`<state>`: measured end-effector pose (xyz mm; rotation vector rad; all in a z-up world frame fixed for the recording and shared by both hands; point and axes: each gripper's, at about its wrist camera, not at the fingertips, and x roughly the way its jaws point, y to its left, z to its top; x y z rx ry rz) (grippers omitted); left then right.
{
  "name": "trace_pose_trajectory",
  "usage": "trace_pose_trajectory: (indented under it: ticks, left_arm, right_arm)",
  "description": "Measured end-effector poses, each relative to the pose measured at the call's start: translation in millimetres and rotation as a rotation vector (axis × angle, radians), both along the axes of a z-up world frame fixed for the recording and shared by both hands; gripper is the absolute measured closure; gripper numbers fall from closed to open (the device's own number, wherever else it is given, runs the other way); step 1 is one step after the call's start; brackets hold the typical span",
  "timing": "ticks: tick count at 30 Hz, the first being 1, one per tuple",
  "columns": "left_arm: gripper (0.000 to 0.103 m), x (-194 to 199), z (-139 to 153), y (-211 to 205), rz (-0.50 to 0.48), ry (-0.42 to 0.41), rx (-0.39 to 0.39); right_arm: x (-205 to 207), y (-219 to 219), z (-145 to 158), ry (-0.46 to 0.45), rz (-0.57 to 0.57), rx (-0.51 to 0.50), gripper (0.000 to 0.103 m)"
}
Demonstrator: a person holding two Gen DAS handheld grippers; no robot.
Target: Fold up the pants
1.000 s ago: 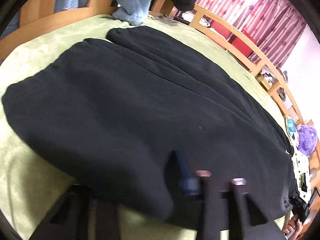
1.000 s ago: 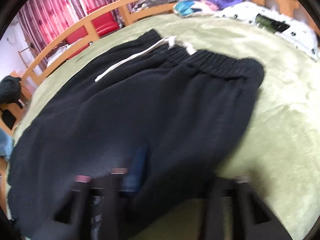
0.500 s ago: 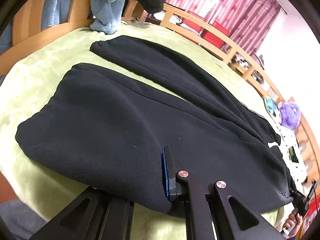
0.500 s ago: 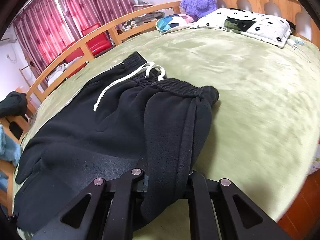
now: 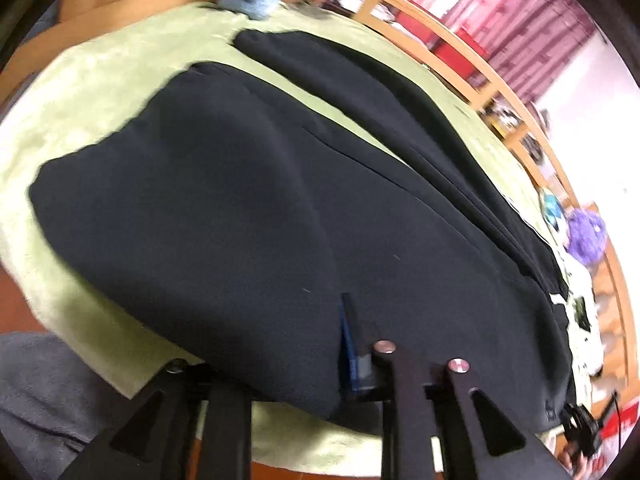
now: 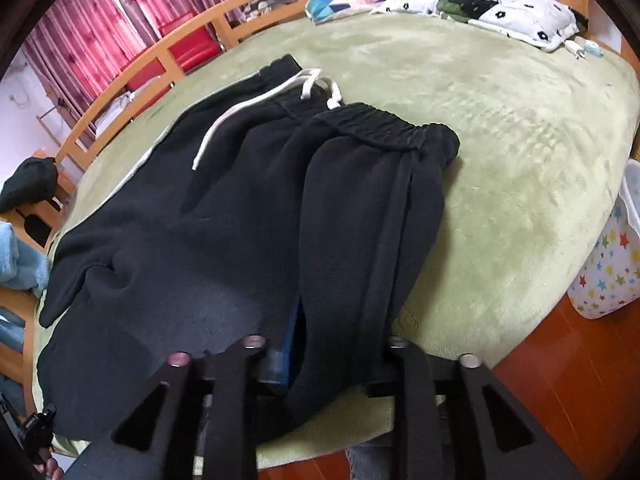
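Green blanket [image 6: 500, 128] covers a wooden-railed bed, with black pants [image 6: 248, 216] spread flat across it.

Going left to right: the left gripper [image 5: 280, 364] stands part open, jaws just widened, the hem of a pant leg lying between them; the right gripper [image 6: 324, 350], also just widened, straddles the folded edge near the waistband [image 6: 384, 128], drawstring [image 6: 256, 104] beyond; whether either's pads press the cloth cannot be told.
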<state>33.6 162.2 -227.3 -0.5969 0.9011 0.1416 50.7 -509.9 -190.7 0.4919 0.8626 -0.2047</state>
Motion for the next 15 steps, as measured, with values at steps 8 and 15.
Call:
trace_pose_trajectory:
  ticks: [8, 15]
  left_arm:
    - [0.096, -2.6, 52.1, -5.0, -0.026, -0.152, 0.04]
    - [0.096, 45.6, 127.8, -7.6, -0.043, -0.253, 0.079]
  right_arm:
    - [11.1, 22.1, 33.4, -0.08, 0.024, -0.01, 0.089]
    - [47.6, 17.9, 102.0, -0.182, 0.032, 0.101, 0.089]
